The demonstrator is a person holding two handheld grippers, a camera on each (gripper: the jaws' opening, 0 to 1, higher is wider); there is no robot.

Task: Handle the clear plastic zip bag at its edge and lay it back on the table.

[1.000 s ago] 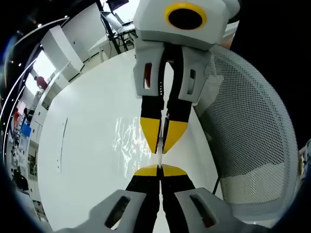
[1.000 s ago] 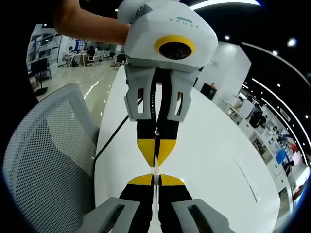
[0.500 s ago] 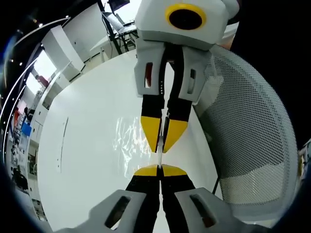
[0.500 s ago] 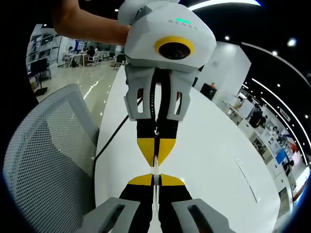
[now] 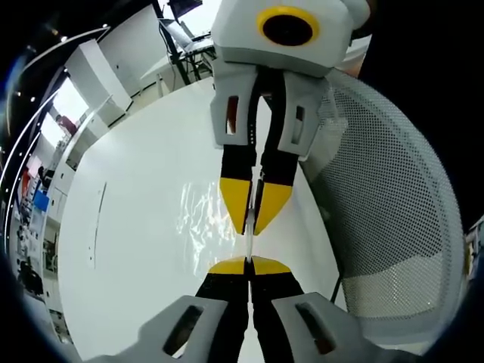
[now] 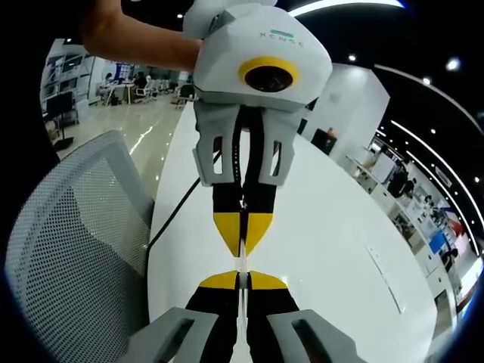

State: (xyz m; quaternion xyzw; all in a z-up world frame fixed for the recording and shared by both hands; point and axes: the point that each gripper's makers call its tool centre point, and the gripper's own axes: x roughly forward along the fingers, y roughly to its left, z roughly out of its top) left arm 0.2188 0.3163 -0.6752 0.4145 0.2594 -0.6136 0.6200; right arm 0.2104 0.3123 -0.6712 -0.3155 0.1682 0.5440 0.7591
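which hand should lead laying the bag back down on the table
Hard to call: left tongs and right tongs both pinch the clear plastic zip bag's edge tip to tip above the white table. Lower both together.

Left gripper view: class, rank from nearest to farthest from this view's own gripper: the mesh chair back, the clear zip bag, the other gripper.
1. Clear zip bag: clamped in the left gripper itself.
2. Right gripper: straight ahead, tips on the same bag edge.
3. Mesh chair back: off to the right, beyond the white table edge.
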